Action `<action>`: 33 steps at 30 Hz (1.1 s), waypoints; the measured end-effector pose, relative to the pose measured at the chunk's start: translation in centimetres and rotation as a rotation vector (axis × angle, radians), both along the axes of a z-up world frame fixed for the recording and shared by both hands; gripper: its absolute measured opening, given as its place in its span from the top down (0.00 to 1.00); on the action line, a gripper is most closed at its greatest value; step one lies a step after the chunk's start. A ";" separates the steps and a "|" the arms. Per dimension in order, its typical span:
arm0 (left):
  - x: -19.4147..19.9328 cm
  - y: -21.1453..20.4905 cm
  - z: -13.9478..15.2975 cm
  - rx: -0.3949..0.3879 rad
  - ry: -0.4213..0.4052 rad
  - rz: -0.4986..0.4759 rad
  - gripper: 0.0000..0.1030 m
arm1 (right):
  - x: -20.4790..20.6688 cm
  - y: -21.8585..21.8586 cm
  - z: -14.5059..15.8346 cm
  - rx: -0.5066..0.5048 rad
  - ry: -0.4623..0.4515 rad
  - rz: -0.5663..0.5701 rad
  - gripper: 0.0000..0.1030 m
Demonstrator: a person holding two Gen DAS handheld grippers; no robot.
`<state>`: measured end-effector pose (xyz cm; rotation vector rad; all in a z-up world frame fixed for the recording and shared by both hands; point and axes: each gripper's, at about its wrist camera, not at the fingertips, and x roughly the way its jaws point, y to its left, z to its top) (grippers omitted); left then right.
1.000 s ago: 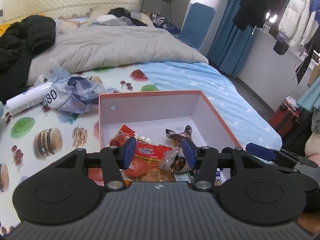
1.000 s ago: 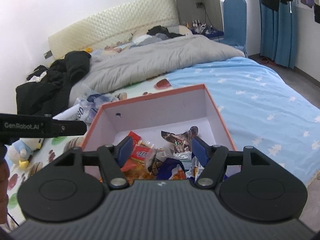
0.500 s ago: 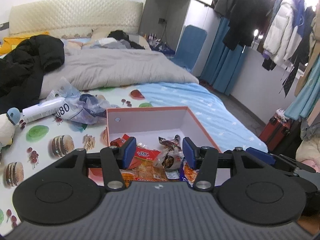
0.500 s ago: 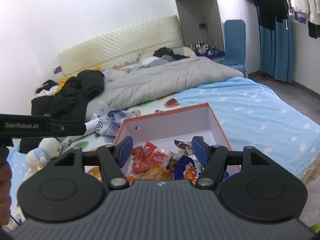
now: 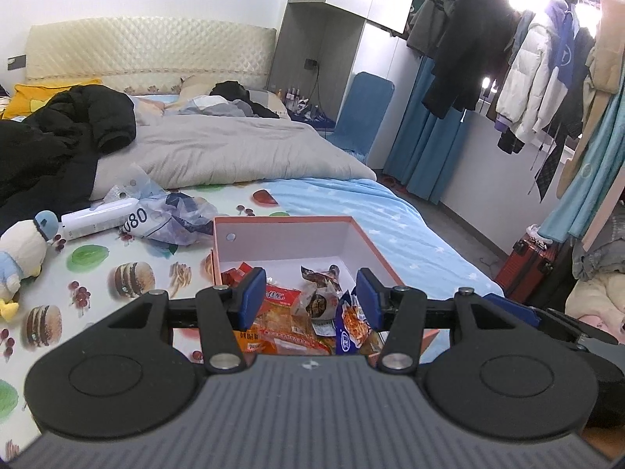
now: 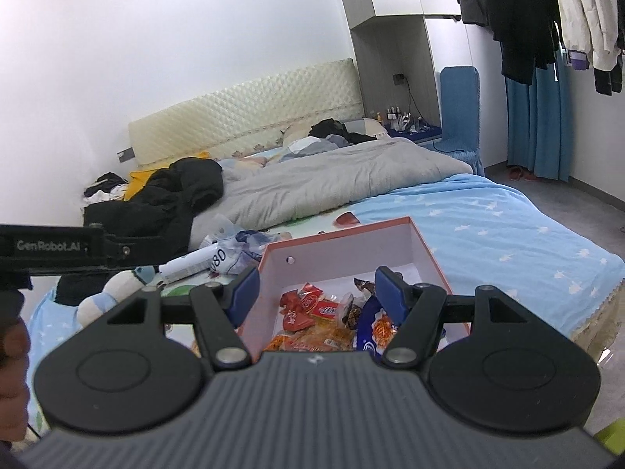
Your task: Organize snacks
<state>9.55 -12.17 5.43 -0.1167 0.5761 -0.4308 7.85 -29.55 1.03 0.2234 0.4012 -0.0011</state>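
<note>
An orange-rimmed box with a white inside (image 5: 285, 236) (image 6: 343, 250) sits on the bed and holds several snack packets: red ones (image 6: 302, 306), an orange one (image 5: 285, 332), a blue one (image 5: 347, 332) (image 6: 369, 328) and a dark crumpled wrapper (image 5: 318, 273). My left gripper (image 5: 310, 299) is open and empty, held back above the box's near edge. My right gripper (image 6: 314, 293) is open and empty, also raised above the near side of the box.
A crumpled plastic bag (image 5: 175, 215) and a white tube (image 5: 97, 219) lie left of the box. A plush penguin (image 5: 19, 250) sits at the far left. A grey duvet (image 5: 218, 152) and black jacket (image 5: 58, 133) cover the far bed. A red suitcase (image 5: 527, 265) stands right.
Both grippers have pulled up and back from the box, which now looks smaller and lower in both views. Both stay open and empty.
</note>
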 end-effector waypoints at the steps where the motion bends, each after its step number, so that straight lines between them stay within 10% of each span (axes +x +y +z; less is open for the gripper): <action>1: -0.4 0.1 0.0 0.000 -0.001 0.001 0.45 | -0.3 0.1 0.0 0.000 -0.001 0.001 0.35; 33: -2.5 1.5 -0.9 -0.001 0.025 0.019 0.45 | -2.9 0.9 -1.1 -0.007 0.026 -0.005 0.35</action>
